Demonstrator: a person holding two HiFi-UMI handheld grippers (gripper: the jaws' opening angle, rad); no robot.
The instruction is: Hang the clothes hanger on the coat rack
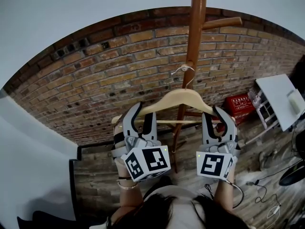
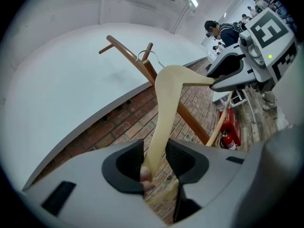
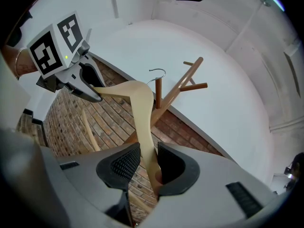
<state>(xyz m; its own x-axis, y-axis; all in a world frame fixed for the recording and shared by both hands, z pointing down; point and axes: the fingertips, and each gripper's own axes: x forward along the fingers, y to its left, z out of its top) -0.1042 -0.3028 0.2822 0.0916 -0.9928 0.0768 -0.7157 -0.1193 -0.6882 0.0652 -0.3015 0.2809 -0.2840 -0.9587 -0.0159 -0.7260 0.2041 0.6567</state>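
wooden hanger [image 1: 183, 99] held up at the coat rack [image 1: 197, 27] by both grippers

the left gripper [image 1: 143, 111] pinched the hanger's left arm end and the right gripper [image 1: 217, 114] pinched its right end, each pair of jaws pressed onto the wood. the hanger hung about level in front of the brick wall [image 1: 95, 80], with its metal hook [image 1: 184, 70] just beside the rack's pole, below an upper peg [image 1: 221, 23]; whether the hook touched the rack could not be told. a red box [image 1: 239, 105] lay on the floor to the right.
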